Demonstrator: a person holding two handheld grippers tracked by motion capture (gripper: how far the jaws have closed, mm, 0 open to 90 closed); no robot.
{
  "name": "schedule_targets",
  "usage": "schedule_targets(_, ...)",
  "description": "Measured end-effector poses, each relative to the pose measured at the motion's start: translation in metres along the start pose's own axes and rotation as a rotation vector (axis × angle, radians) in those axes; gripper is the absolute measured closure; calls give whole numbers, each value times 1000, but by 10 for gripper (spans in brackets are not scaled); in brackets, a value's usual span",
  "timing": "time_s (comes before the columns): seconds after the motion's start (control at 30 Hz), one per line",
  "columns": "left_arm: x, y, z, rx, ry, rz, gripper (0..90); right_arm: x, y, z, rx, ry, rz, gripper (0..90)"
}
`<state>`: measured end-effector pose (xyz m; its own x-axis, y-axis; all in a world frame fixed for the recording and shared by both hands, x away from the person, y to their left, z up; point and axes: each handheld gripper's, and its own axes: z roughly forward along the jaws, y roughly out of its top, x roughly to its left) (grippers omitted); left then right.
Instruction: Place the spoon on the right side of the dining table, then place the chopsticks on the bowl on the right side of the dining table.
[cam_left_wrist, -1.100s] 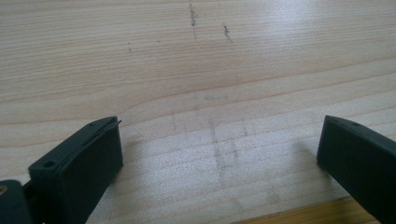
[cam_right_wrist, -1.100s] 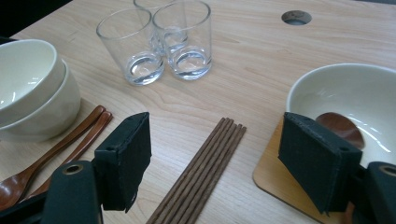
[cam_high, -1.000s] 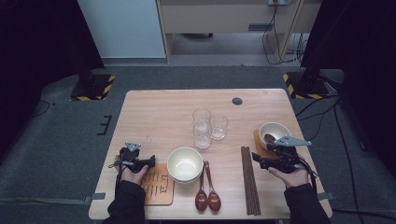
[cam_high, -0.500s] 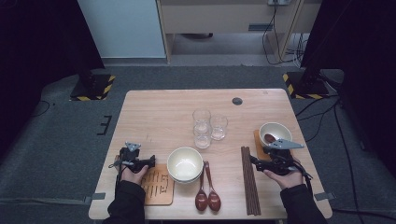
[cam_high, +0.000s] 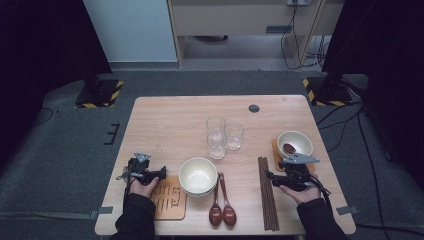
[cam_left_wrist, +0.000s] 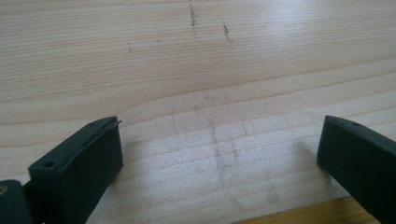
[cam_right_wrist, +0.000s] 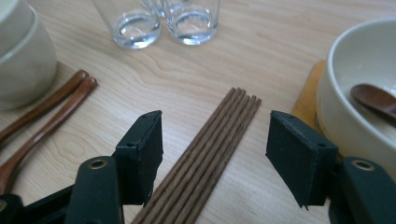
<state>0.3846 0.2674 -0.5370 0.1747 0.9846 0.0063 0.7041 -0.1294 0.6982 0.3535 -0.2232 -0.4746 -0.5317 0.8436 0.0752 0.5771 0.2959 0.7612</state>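
Observation:
A bundle of several dark brown chopsticks (cam_high: 267, 192) lies lengthwise on the wooden table, right of centre. My right gripper (cam_high: 270, 176) sits low over it, jaws pointing left. In the right gripper view the chopsticks (cam_right_wrist: 205, 163) run between the two black jaws of the right gripper (cam_right_wrist: 215, 140). The jaws have just been closing, but there are gaps on both sides and the pads touch nothing. My left gripper (cam_high: 161, 173) rests at the near left. In the left gripper view the left gripper (cam_left_wrist: 219, 149) stands wide open over bare wood.
Two stacked cream bowls (cam_high: 198, 176) stand on a wooden coaster (cam_high: 170, 200), with two brown spoons (cam_high: 222, 205) beside them. Three glasses (cam_high: 216, 137) cluster mid-table. A cream bowl (cam_high: 295, 143) holding a spoon (cam_right_wrist: 376, 100) sits on an orange mat (cam_right_wrist: 308, 93) right of the chopsticks.
The right hand has sunk slightly toward the chopsticks and its jaws stand narrower. The left hand has kept still.

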Motion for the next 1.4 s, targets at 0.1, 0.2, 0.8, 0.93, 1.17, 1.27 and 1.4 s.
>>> schedule_targets(0.1,0,0,0,0,0,0,0,-1,-3,3,16,-7,3,390)
schedule_targets(0.2,0,0,0,0,0,0,0,1,-4,4,21,-12,-8,422)
schedule_targets(0.8,0,0,0,0,0,0,0,1,-13,12,86,-26,-24,549)
schedule_targets(0.93,0,0,0,0,0,0,0,1,-13,12,100,-31,-36,579)
schedule_targets(1.17,0,0,0,0,1,0,0,1,-16,15,128,-28,-42,636)
schedule_targets(1.27,0,0,0,0,1,0,0,2,-17,17,141,-30,-45,653)
schedule_targets(1.4,0,0,0,0,1,0,0,2,-19,18,158,-33,-42,673)
